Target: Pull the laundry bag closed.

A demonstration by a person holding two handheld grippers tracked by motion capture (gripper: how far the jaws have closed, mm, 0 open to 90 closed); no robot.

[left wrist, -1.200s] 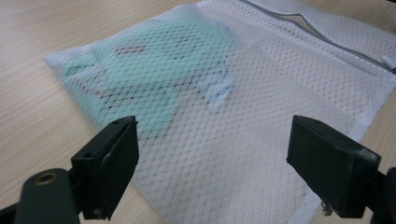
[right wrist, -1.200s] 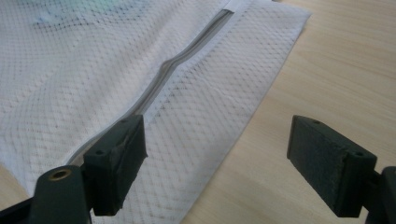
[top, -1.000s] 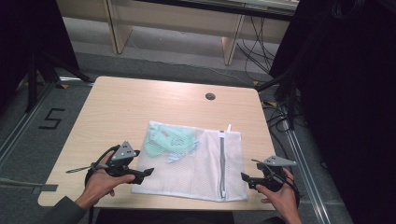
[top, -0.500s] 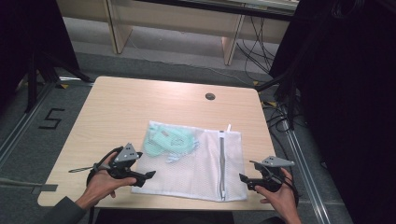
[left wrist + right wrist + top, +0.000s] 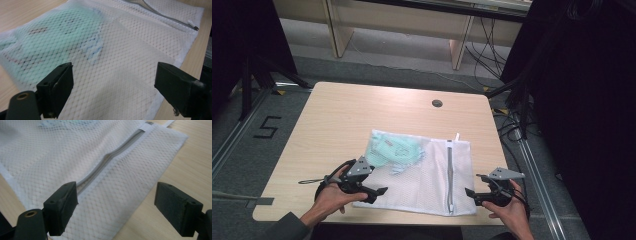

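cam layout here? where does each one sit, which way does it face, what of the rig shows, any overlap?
High view: above the person's side, facing forward and down on the table; shows both hands, left gripper, right gripper.
Left gripper view: rides the left gripper, looking between its open jaws at the mesh bag with the green cloth inside.
Right gripper view: rides the right gripper, open jaws, facing the bag's zipper.
Shared: the bag appears in all three.

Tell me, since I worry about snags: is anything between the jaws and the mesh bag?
Nothing visible is. The left gripper hangs open over the mesh bag, and the right gripper is open at its zipper edge.
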